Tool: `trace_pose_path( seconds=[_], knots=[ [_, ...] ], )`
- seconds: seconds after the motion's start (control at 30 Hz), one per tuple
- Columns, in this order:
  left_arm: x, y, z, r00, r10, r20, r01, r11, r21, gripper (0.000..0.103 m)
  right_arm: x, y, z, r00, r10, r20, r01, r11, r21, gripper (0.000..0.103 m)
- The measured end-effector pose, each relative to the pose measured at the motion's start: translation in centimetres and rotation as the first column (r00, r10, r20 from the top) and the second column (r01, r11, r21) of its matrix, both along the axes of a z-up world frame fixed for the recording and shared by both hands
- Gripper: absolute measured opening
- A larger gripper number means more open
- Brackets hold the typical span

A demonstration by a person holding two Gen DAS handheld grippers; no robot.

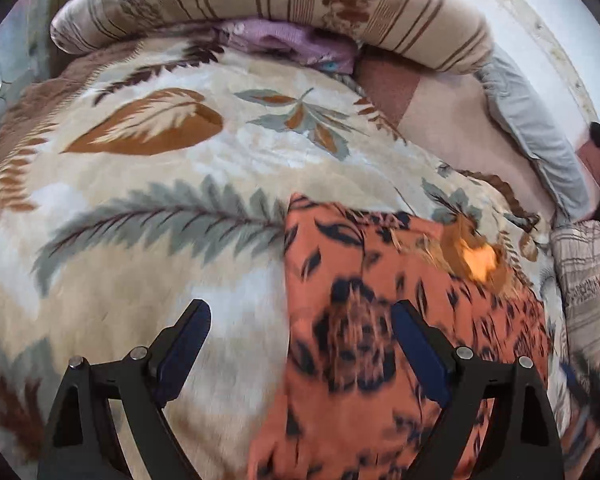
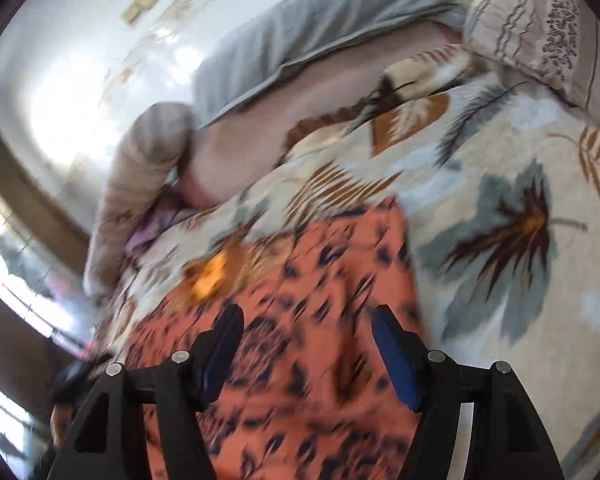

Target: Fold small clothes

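An orange garment with dark leaf and flower print lies flat on a leaf-patterned blanket. My left gripper is open and empty, hovering above the garment's left edge. In the right wrist view the same garment lies under my right gripper, which is open and empty above its middle. A bright yellow-orange patch shows near the garment's far edge; it also shows in the left wrist view. The right wrist view is motion-blurred.
A striped floral bolster lies along the far side of the bed, with a purple cloth tucked under it. A grey pillow and a patterned pillow lie at the right. A white wall stands beyond.
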State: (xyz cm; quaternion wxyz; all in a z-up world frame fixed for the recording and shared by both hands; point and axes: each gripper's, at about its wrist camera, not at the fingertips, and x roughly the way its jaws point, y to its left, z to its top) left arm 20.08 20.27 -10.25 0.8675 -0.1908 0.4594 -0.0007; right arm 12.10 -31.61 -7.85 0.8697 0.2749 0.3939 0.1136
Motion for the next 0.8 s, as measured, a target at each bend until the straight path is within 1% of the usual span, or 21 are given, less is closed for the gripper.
trace_pose_path(
  seconds=[0.07, 0.1, 0.13, 0.17, 0.2, 0.23, 0.27, 0.3, 0.33, 0.37, 0.43, 0.47, 0.5, 0.53, 0.57, 0.6, 0.63, 0.7, 0.73, 0.77, 0.8],
  knots=[
    [1.9, 0.1, -0.6, 1.000, -0.003, -0.021, 0.003, 1.000, -0.022, 0.092, -1.4, 1.1, -0.6, 0.999, 0.041, -0.004, -0.041, 0.999, -0.001, 0.070],
    [2.7, 0.1, -1.0, 0.999, -0.005, -0.035, 0.005, 1.000, -0.025, 0.089, -2.0, 1.3, -1.0, 0.999, 0.052, -0.008, -0.052, 0.999, -0.003, 0.070],
    [3.3, 0.1, -1.4, 0.999, -0.008, -0.052, 0.007, 1.000, -0.014, 0.060, -2.3, 1.6, -1.3, 0.998, 0.061, -0.009, -0.061, 0.998, -0.012, 0.070],
    [4.0, 0.1, -2.2, 0.995, -0.007, -0.097, 0.010, 0.999, 0.032, 0.025, -2.4, 1.7, -1.5, 0.997, 0.073, -0.008, -0.073, 0.997, -0.023, 0.070],
    [4.5, 0.3, -2.4, 0.994, 0.011, -0.108, -0.003, 0.997, 0.072, 0.022, -2.4, 2.0, -1.7, 0.997, 0.083, -0.007, -0.083, 0.996, -0.033, 0.070],
    [4.6, 0.7, -2.1, 0.995, 0.021, -0.094, -0.014, 0.997, 0.073, 0.015, -2.3, 2.0, -1.9, 0.997, 0.083, -0.010, -0.083, 0.996, -0.027, 0.070],
    [4.8, 1.1, -1.8, 0.994, 0.055, -0.096, -0.043, 0.992, 0.121, 0.004, -2.3, 1.8, -2.1, 0.997, 0.082, -0.014, -0.082, 0.997, -0.013, 0.070],
    [4.9, 1.3, -1.7, 0.990, 0.102, -0.102, -0.080, 0.977, 0.200, 0.000, -2.3, 1.7, -2.3, 0.996, 0.085, -0.019, -0.085, 0.996, -0.005, 0.070],
    [5.0, 1.7, -1.8, 0.986, 0.131, -0.106, -0.102, 0.966, 0.239, 0.000, -2.3, 1.8, -2.7, 0.996, 0.084, -0.026, -0.084, 0.996, -0.010, 0.070],
    [4.9, 2.2, -2.0, 0.985, 0.130, -0.114, -0.104, 0.972, 0.212, 0.000, -2.3, 1.8, -3.0, 0.996, 0.081, -0.036, -0.082, 0.997, -0.007, 0.070],
    [4.3, 2.3, -1.3, 0.987, 0.114, -0.112, -0.092, 0.978, 0.188, 0.000, -2.3, 1.6, -2.9, 0.997, 0.075, -0.036, -0.075, 0.997, 0.008, 0.070],
    [3.5, 2.2, -0.6, 0.990, 0.099, -0.096, -0.082, 0.983, 0.166, 0.007, -2.5, 1.5, -2.4, 0.997, 0.073, -0.023, -0.073, 0.997, 0.008, 0.070],
    [2.6, 1.9, 0.0, 0.993, 0.084, -0.078, -0.072, 0.986, 0.147, 0.015, -2.6, 1.3, -1.8, 0.997, 0.074, -0.008, -0.074, 0.997, 0.014, 0.070],
    [1.5, 1.4, 0.7, 0.997, 0.054, -0.057, -0.047, 0.991, 0.124, 0.044, -2.6, 1.3, -1.1, 0.997, 0.082, 0.004, -0.082, 0.996, 0.032, 0.070],
    [0.3, 0.9, 1.3, 0.999, 0.029, -0.030, -0.026, 0.994, 0.106, 0.066, -2.5, 1.4, -0.8, 0.996, 0.089, 0.007, -0.089, 0.995, 0.042, 0.070],
    [-0.6, 0.7, 1.8, 1.000, 0.023, 0.000, -0.023, 0.995, 0.099, 0.069, -2.4, 1.6, -0.3, 0.995, 0.102, 0.012, -0.102, 0.993, 0.055, 0.070],
    [-1.9, 0.1, 2.3, 0.999, 0.015, 0.034, -0.018, 0.995, 0.094, 0.069, -2.1, 2.1, 0.0, 0.992, 0.124, 0.015, -0.124, 0.990, 0.067, 0.073],
    [-3.5, -1.0, 2.5, 0.998, -0.035, 0.042, 0.033, 0.998, 0.059, 0.069, -0.8, 3.3, -0.3, 0.982, 0.190, -0.011, -0.188, 0.976, 0.106, 0.078],
    [-4.0, -1.5, 2.2, 0.998, -0.045, 0.039, 0.044, 0.999, 0.028, 0.069, 0.4, 3.8, -1.1, 0.972, 0.232, -0.048, -0.221, 0.960, 0.171, 0.078],
    [-4.4, -2.3, 1.5, 0.998, -0.062, 0.024, 0.062, 0.998, 0.006, 0.069, 1.3, 3.9, -2.1, 0.967, 0.244, -0.073, -0.222, 0.948, 0.228, 0.078],
    [-4.5, -2.9, 0.7, 0.997, -0.074, 0.000, 0.074, 0.997, 0.020, 0.069, 2.3, 3.8, -3.6, 0.962, 0.248, -0.113, -0.207, 0.935, 0.288, 0.078]
  ],
)
